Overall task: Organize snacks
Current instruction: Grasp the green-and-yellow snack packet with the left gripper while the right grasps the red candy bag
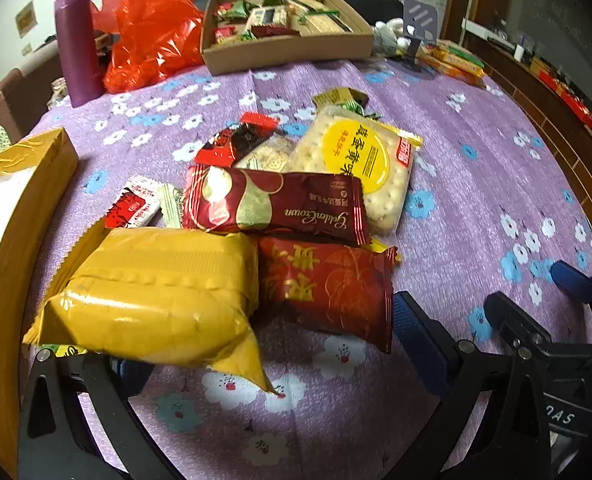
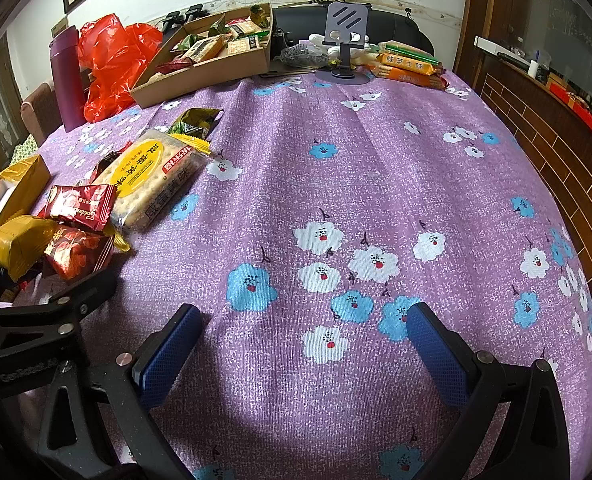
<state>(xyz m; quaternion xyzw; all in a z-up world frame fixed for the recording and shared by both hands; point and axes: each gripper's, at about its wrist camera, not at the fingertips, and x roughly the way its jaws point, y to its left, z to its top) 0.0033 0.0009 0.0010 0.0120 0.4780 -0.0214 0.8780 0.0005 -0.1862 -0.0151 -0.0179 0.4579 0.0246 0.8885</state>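
A pile of snacks lies on the purple flowered tablecloth [image 1: 476, 200]: a yellow packet [image 1: 152, 300], a red packet with gold writing [image 1: 332, 288], a dark red Golden Crown packet [image 1: 276, 204] and a cracker pack with a yellow circle [image 1: 356, 160]. My left gripper [image 1: 272, 344] is open, its fingers on either side of the yellow and red packets, close to them. My right gripper [image 2: 300, 356] is open and empty over bare cloth, right of the pile [image 2: 80, 232]. A cardboard tray [image 1: 288, 50] at the back holds several sorted snacks.
A purple bottle [image 1: 76, 44] and a red plastic bag [image 1: 148, 32] stand at the back left. A yellow box [image 1: 24, 200] lies at the left edge. A phone stand [image 2: 342, 40] and orange snack packs [image 2: 412, 66] sit at the back right.
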